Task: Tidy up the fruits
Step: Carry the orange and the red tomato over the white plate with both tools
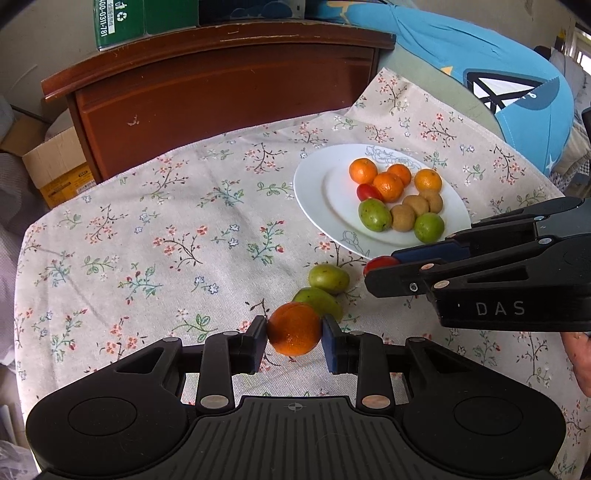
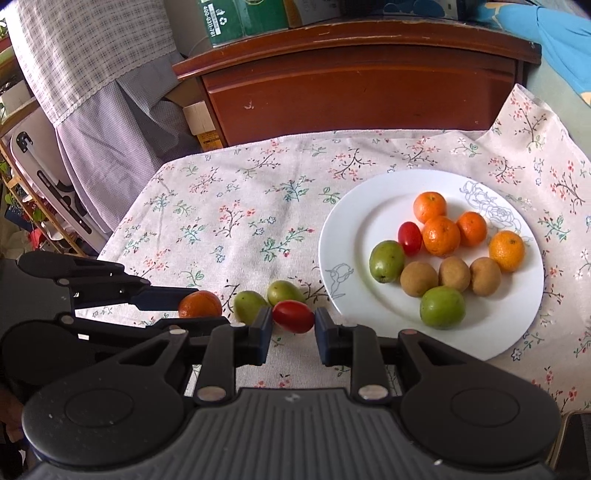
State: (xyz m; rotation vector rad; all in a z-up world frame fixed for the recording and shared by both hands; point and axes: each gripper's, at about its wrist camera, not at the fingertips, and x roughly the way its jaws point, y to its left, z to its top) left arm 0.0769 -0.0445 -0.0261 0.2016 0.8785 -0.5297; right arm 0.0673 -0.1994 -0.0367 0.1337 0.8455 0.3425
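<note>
While the left gripper (image 1: pixel 294 334) is clamped on a small orange (image 1: pixel 294 328), its two blue pads press the fruit from the left and the right side, just above the flowered tablecloth (image 1: pixel 147 236). This orange is almost round, so no long axis can be told. Whether it touches the cloth below I cannot tell, because the lower part is hidden behind the gripper body.

The right gripper (image 2: pixel 293 325) is closed on a red cherry tomato (image 2: pixel 293 316). The tomato is oval, and its long axis lies nearly level, from one pad to the other. In the left wrist view only one red end of it shows beside the black fingers.

Two green oval fruits (image 2: pixel 286 292) lie on the cloth between the two grippers, touching each other. In the left wrist view the nearer one is partly covered by the orange. Their long axes run roughly side to side, a little tilted.

To the right stands a white plate (image 2: pixel 351 221) with a faint blue flower drawing. It holds four oranges, three brown round fruits, two green fruits and one more cherry tomato, which stands almost upright beside the nearest orange. The near rim of the plate is hidden by the right gripper.

Behind the cloth is a brown wooden cabinet (image 2: pixel 351 85) with a green box (image 2: pixel 236 18) on top, cut off by the upper edge.
</note>
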